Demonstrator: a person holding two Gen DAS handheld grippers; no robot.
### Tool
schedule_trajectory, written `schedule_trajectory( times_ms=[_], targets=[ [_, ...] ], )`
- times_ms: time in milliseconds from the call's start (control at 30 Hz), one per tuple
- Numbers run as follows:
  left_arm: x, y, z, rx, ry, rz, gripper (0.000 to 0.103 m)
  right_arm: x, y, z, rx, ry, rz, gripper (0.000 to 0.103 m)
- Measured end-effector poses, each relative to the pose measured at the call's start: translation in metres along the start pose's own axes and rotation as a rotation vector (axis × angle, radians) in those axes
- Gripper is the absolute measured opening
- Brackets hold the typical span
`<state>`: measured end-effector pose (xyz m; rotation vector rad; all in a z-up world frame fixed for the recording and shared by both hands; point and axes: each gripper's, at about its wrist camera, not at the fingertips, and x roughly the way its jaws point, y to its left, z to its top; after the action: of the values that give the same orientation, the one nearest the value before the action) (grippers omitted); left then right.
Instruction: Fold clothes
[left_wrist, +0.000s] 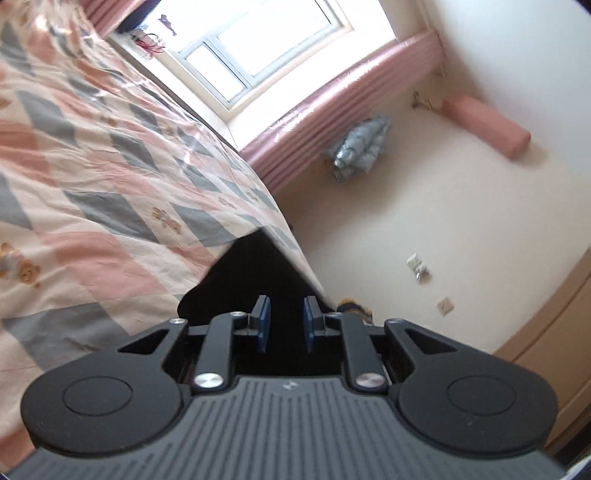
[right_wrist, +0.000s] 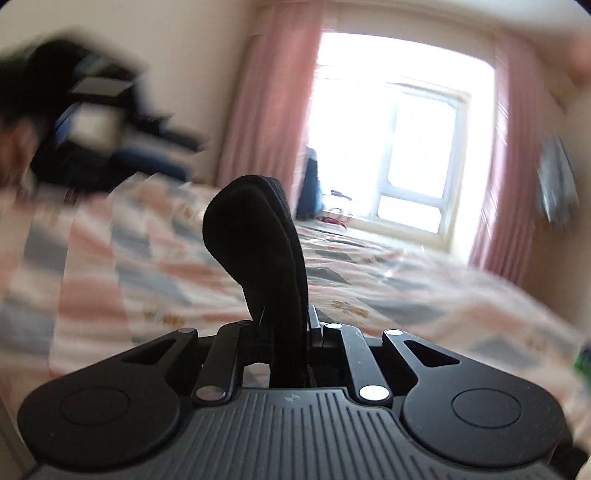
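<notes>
The right hand-held gripper (right_wrist: 286, 332) is clamping a bunched fold of black garment (right_wrist: 255, 236), lifting it above the bed (right_wrist: 388, 280). The left hand-held gripper (left_wrist: 286, 323) is standing with blue pads apart, black cloth (left_wrist: 255, 273) lying beyond them, ungripped. Judging risk: one-sided hold, so the cloth may sag or twist. Beyond the bed, pink curtain (left_wrist: 332, 110) is flanking the window (left_wrist: 258, 40).
</notes>
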<state>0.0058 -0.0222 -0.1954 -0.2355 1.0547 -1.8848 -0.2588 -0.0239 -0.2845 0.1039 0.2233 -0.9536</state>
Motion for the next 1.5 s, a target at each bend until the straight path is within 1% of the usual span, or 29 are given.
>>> schedule_trajectory(
  times_ms=[100,200,233,300,367,400,433,467,533,567,633,700,733,767,833,900,967,1000,1067,1100,1167,1200,1233,1300,1333,1400,1433,1467,1500],
  targets=[
    [0.045,-0.007,-0.018,0.009,0.099,0.0,0.014,-0.022,-0.075,0.005,0.26,-0.048,-0.038,0.012],
    [0.103,-0.007,-0.044,0.0,0.217,0.001,0.014,-0.045,-0.155,-0.013,0.523,-0.07,-0.113,0.014],
    [0.121,-0.006,-0.056,-0.003,0.257,-0.004,0.014,-0.053,-0.184,-0.023,0.62,-0.059,-0.137,0.014],
    [0.154,-0.005,-0.081,0.0,0.326,-0.005,0.014,-0.066,-0.239,-0.063,0.832,-0.02,-0.18,0.017],
    [0.185,-0.006,-0.099,0.014,0.381,0.019,0.014,-0.062,-0.285,-0.106,1.059,0.079,-0.2,0.02],
    [0.197,-0.007,-0.106,0.021,0.399,0.031,0.014,-0.066,-0.302,-0.124,1.158,0.082,-0.159,0.022],
    [0.205,-0.008,-0.111,0.03,0.407,0.037,0.014,-0.067,-0.309,-0.134,1.215,0.056,-0.112,0.024],
    [0.211,-0.009,-0.115,0.04,0.409,0.036,0.014,-0.069,-0.312,-0.134,1.22,0.033,-0.088,0.031],
    [0.222,-0.014,-0.118,0.062,0.41,0.04,0.014,-0.076,-0.318,-0.127,1.188,0.012,-0.079,0.046],
    [0.226,-0.016,-0.119,0.077,0.411,0.047,0.014,-0.08,-0.322,-0.123,1.171,0.004,-0.077,0.048],
    [0.234,-0.02,-0.124,0.114,0.415,0.075,0.014,-0.084,-0.335,-0.125,1.211,-0.004,-0.079,0.05],
    [0.241,-0.023,-0.13,0.145,0.428,0.102,0.014,-0.086,-0.349,-0.133,1.299,-0.049,-0.076,0.049],
    [0.245,-0.024,-0.134,0.158,0.436,0.115,0.014,-0.087,-0.355,-0.134,1.306,-0.063,-0.081,0.029],
    [0.248,-0.025,-0.138,0.171,0.444,0.128,0.014,-0.084,-0.359,-0.129,1.266,-0.055,-0.082,0.028],
    [0.254,-0.029,-0.144,0.206,0.454,0.144,0.014,-0.081,-0.358,-0.109,1.127,-0.041,-0.086,0.023],
    [0.26,-0.032,-0.15,0.245,0.462,0.157,0.014,-0.084,-0.355,-0.094,1.048,-0.063,-0.068,0.021],
    [0.265,-0.035,-0.157,0.284,0.47,0.169,0.014,-0.082,-0.355,-0.097,1.021,-0.053,-0.094,0.02],
    [0.268,-0.037,-0.16,0.303,0.474,0.175,0.014,-0.077,-0.36,-0.11,1.038,-0.016,-0.123,0.02],
    [0.27,-0.037,-0.163,0.312,0.481,0.179,0.013,-0.064,-0.372,-0.142,1.121,0.063,-0.136,0.019],
    [0.269,-0.037,-0.163,0.311,0.484,0.18,0.013,-0.064,-0.375,-0.15,1.153,0.063,-0.125,0.018],
    [0.264,-0.041,-0.158,0.327,0.477,0.201,0.013,-0.07,-0.375,-0.143,1.144,0.056,-0.116,0.026],
    [0.261,-0.044,-0.154,0.338,0.465,0.214,0.013,-0.073,-0.373,-0.134,1.109,0.054,-0.136,0.033],
    [0.257,-0.046,-0.148,0.354,0.442,0.226,0.013,-0.078,-0.369,-0.123,1.058,0.051,-0.181,0.039],
    [0.252,-0.05,-0.139,0.385,0.402,0.253,0.013,-0.09,-0.357,-0.1,0.905,0.034,-0.314,0.041],
    [0.251,-0.051,-0.135,0.401,0.387,0.262,0.013,-0.096,-0.348,-0.09,0.826,0.023,-0.356,0.041],
    [0.259,-0.05,-0.134,0.434,0.383,0.288,0.013,-0.1,-0.328,-0.077,0.689,0.016,-0.353,0.041],
    [0.265,-0.047,-0.135,0.449,0.389,0.311,0.013,-0.097,-0.318,-0.073,0.624,0.029,-0.342,0.04],
    [0.272,-0.043,-0.139,0.463,0.401,0.337,0.013,-0.09,-0.309,-0.074,0.566,0.057,-0.34,0.04],
    [0.276,-0.037,-0.143,0.471,0.407,0.349,0.013,-0.079,-0.303,-0.077,0.515,0.109,-0.343,0.039]
  ],
)
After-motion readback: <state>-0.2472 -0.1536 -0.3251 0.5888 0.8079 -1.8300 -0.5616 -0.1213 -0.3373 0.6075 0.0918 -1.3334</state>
